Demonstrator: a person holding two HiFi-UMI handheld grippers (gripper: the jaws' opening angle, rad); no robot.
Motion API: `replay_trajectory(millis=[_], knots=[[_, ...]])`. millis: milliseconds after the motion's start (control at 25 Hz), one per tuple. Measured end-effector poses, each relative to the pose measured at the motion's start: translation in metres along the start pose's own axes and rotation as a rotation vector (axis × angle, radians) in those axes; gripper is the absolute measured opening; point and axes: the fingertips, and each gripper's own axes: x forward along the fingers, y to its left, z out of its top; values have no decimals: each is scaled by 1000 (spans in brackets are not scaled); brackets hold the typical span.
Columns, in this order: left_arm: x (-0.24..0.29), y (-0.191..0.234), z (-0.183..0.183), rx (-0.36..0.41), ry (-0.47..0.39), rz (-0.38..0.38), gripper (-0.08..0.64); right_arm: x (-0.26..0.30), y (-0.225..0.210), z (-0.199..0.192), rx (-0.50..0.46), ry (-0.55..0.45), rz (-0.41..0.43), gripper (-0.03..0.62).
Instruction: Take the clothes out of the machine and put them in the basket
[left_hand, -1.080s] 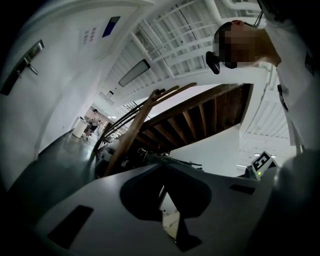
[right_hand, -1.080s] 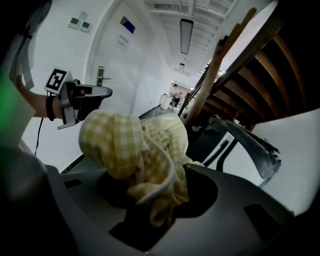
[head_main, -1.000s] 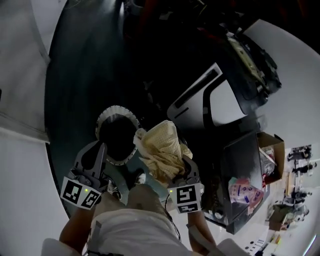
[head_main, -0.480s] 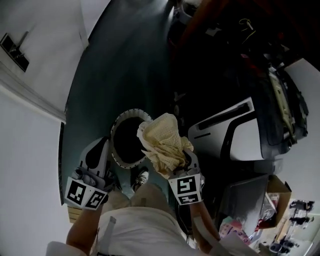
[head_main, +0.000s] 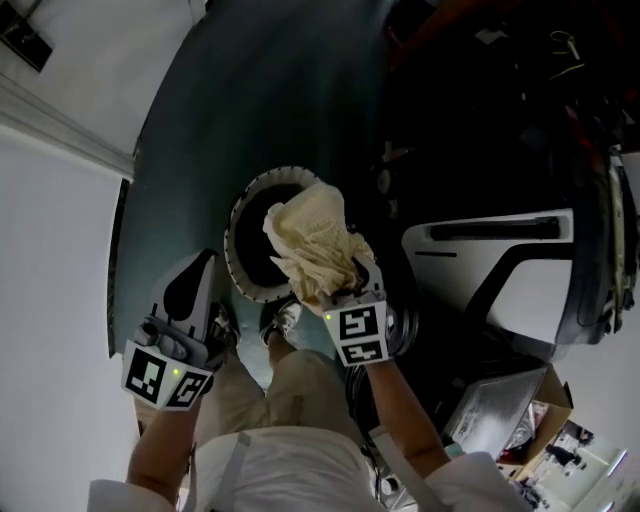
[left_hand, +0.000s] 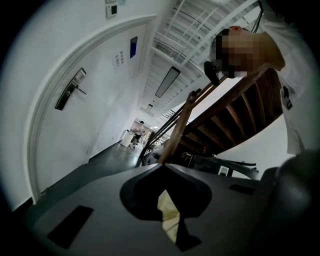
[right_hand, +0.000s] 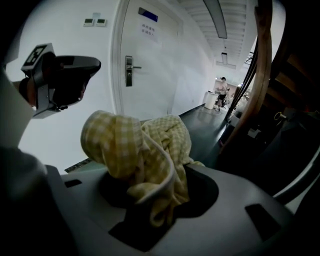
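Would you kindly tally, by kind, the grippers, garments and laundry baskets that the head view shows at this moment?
grippers: 2, the left gripper and the right gripper
yellow checked garment: 1
basket: 1
Total: 4

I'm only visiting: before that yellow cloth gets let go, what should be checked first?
1. The right gripper has a firm hold on the yellow checked cloth: ok, its jaws are closed on the bunched fabric.
2. The cloth is lined up with the basket: ok in the head view, where it overlaps the right part of the opening.
3. Height of the cloth above the basket: cannot tell.
4. The left gripper is out of the way: ok, it is shut and beside the basket.
5. The person's shoe is outside the rim: ok.
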Motion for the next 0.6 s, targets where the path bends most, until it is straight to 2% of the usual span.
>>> replay_trajectory(millis=[320, 600], knots=[[-11, 78, -91, -42, 55, 110, 14, 145, 27, -86, -56, 136, 57, 199], [-31, 110, -137, -80, 99, 165, 14, 238, 47, -156, -189, 253, 103, 199]])
